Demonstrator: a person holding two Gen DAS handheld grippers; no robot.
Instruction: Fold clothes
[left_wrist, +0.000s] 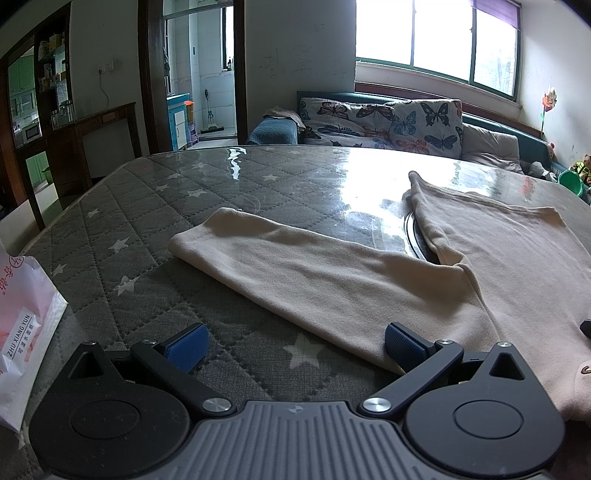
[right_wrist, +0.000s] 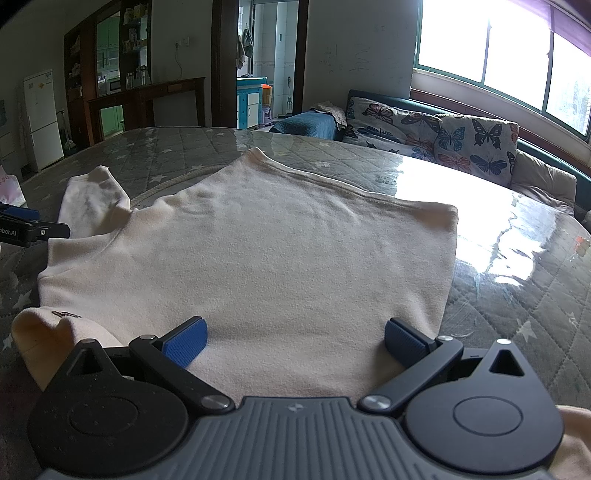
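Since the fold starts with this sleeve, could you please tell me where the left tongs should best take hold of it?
Grip the sleeve at its cuff, the free far end lying flat on the quilted table. In my judgement, come from the outer left side, low along the table: the cuff's edge faces that way, giving a rim to pinch. The left tongs are open, near the shoulder end.

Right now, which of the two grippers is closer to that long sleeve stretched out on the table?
The left gripper. Its open fingers sit right at the sleeve, one blue pad beside its near edge. The right gripper, also open, hovers over the cream shirt's body, with the sleeve off to its left.
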